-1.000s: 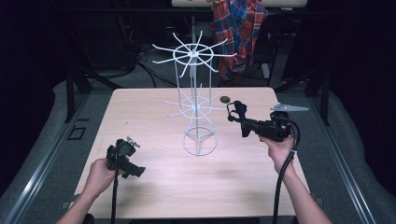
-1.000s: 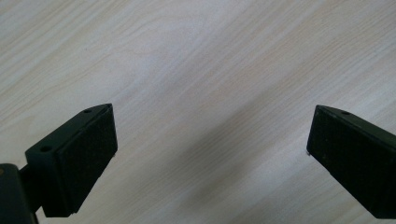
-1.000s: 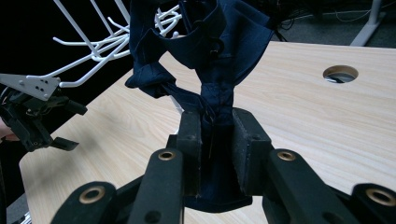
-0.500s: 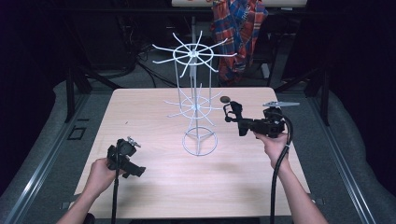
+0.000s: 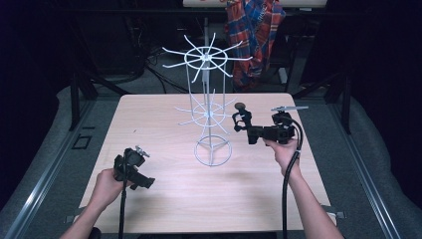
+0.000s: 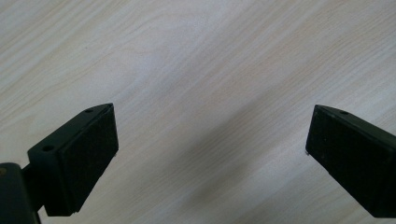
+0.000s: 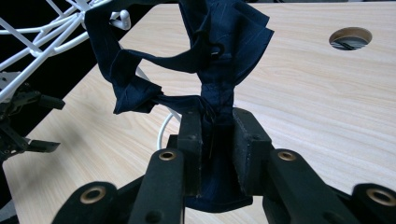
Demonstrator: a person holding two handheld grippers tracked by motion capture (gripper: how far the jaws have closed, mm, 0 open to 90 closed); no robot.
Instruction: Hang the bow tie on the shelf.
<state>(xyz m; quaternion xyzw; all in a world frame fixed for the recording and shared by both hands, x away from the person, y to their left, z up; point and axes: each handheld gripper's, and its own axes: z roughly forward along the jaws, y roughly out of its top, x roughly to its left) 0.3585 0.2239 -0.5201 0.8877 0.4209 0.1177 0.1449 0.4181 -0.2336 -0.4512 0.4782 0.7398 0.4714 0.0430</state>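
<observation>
The right gripper (image 7: 217, 135) has its jaws closed tight on a strip of dark blue cloth (image 7: 187, 51), which rises between them and spreads into loose folds and a loop just ahead of the fingertips. Beyond the cloth and a little to that gripper's left stand the thin arms of the white wire rack (image 7: 42, 32), near the fabric; whether the cloth touches a prong cannot be told. In the high view the right gripper (image 5: 242, 122) is held above the table (image 5: 149, 119), pointing at the rack's (image 5: 211, 112) lower tier. The left gripper (image 6: 210, 140) hangs low over bare wood, jaws spread wide with nothing between them, well apart from the rack.
</observation>
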